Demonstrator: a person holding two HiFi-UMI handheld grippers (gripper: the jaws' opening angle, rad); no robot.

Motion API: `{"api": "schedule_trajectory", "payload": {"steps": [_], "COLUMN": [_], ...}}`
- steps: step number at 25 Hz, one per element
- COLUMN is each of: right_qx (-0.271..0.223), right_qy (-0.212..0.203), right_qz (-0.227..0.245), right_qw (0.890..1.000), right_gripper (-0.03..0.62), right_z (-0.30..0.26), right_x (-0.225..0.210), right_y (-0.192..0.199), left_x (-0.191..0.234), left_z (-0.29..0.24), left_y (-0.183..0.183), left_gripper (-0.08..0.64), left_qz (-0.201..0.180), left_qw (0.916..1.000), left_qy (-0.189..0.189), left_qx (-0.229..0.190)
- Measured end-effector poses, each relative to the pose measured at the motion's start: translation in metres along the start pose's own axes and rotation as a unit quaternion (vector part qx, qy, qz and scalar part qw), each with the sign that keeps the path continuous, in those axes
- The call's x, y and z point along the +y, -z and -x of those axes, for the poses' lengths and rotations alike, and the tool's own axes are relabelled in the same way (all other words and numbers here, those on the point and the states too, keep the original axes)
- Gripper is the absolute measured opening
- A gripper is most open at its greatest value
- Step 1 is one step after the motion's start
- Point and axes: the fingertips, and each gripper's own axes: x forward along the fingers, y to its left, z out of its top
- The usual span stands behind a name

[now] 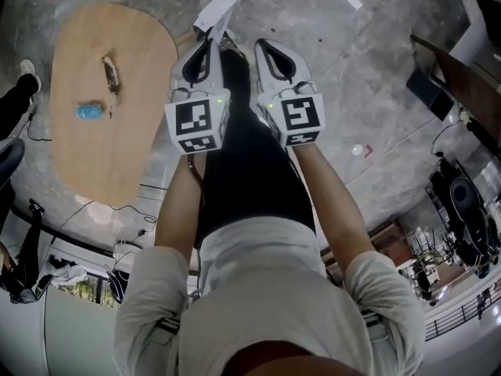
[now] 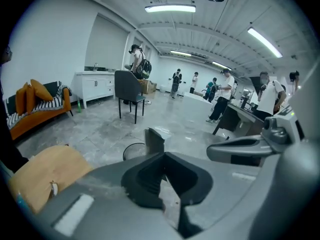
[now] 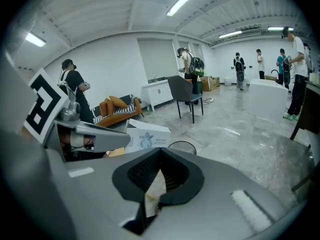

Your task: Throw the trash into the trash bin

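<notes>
My left hand-held gripper (image 1: pixel 210 44) and right hand-held gripper (image 1: pixel 264 47) both pinch the white box (image 1: pixel 218 10); the bin (image 3: pixel 182 146) sits just beyond it

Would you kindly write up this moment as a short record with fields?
left tongs: shut on the edge of a white box
right tongs: shut on a paper scrap
trash bin: on the floor ahead of both tongs
table: wooden, on the person's left; a blue thing and a brown thing lie on it
task: trash held, not yet dropped
</notes>
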Motion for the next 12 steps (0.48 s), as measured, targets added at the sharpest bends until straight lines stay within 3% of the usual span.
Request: {"api": "schedule_trajectory", "payload": {"steps": [12], "right_qx": [0.033], "right_qy": [-0.016], "right_qz": [0.022], "right_qw": [0.999], "right_gripper": [0.008], "right_z": [-0.059], "right_x": [-0.045], "right_y": [-0.067], "left_x": [0.023], "left_z": [-0.081], "left_y": [-0.057], "left_gripper": [0.021], "left_qz": [0.032], "left_qw": [0.9991], "left_qy": [-0.007], "left_qx": [0.028]}}
